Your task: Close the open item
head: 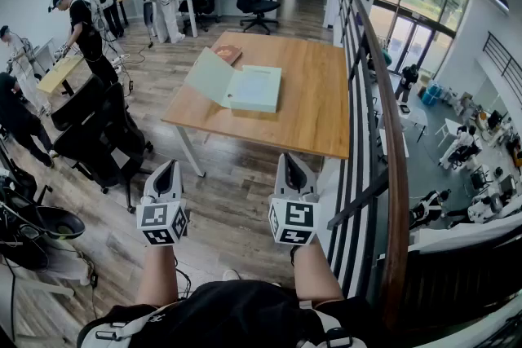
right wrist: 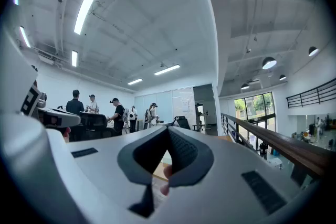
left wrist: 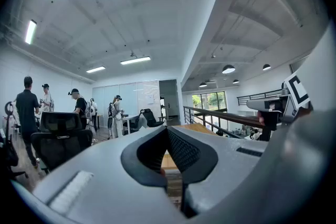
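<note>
Counter (head: 310, 106) of pale wood stands ahead, and the pale green box (head: 257, 88) lies on it near the middle, its lid swung open to the left. Left gripper (head: 165, 173) and right gripper (head: 292, 165) hang well short of the counter, both jaws closed on nothing.

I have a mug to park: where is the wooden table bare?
On the table, the right half between the open box and the right edge is bare, also the near strip before the box. The far left corner is crowded: lid, brown book.
</note>
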Tool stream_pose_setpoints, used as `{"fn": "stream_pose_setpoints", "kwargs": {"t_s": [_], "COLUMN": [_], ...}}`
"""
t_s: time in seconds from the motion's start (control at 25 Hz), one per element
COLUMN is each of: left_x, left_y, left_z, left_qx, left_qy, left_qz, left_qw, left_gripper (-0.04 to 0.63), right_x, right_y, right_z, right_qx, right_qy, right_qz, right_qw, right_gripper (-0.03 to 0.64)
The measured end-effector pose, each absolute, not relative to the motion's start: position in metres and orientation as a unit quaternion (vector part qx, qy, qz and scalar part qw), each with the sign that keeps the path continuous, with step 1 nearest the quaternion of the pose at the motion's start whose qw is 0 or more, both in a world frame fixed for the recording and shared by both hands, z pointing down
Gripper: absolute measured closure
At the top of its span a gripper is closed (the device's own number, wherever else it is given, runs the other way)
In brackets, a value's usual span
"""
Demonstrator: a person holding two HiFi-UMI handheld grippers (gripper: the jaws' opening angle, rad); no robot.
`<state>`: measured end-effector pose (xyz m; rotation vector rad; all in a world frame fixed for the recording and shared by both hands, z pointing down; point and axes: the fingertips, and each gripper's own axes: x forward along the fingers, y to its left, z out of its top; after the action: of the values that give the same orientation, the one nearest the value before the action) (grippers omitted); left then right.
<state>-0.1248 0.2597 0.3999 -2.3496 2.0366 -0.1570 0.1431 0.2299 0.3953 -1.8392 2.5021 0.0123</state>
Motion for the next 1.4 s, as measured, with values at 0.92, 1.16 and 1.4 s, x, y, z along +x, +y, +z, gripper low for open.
{"fn": "stream_pose_setpoints", "kwargs": {"t_s": [0.92, 1.16, 1.4], "left_x": [-0.172, -0.19, -0.206], "left_y": [0.229, 0.215, 0.196], "left_z": [0.392, 0.397, 0.407], "left_qx": [-0.758, -0.767, -0.773], "left_qy": [0.65, 0.64, 0.632], "left_qz": [-0.041, -0.035, -0.038], "left_qw": [0.031, 0.029, 0.022], "left_gripper": [0.597, 0.597, 0.597], "right_x": [0.087, 0.067, 0.054], "right_y": [0.209, 0.204, 0.195], "right_z": [0.385, 0.388, 0.395], "right_qx": [-0.585, -0.593, -0.603], "right_qy": [0.81, 0.804, 0.797], "right_qz": [0.017, 0.021, 0.022], "right_qw": [0.038, 0.035, 0.027], "right_gripper": [0.618, 0.618, 0.618]}}
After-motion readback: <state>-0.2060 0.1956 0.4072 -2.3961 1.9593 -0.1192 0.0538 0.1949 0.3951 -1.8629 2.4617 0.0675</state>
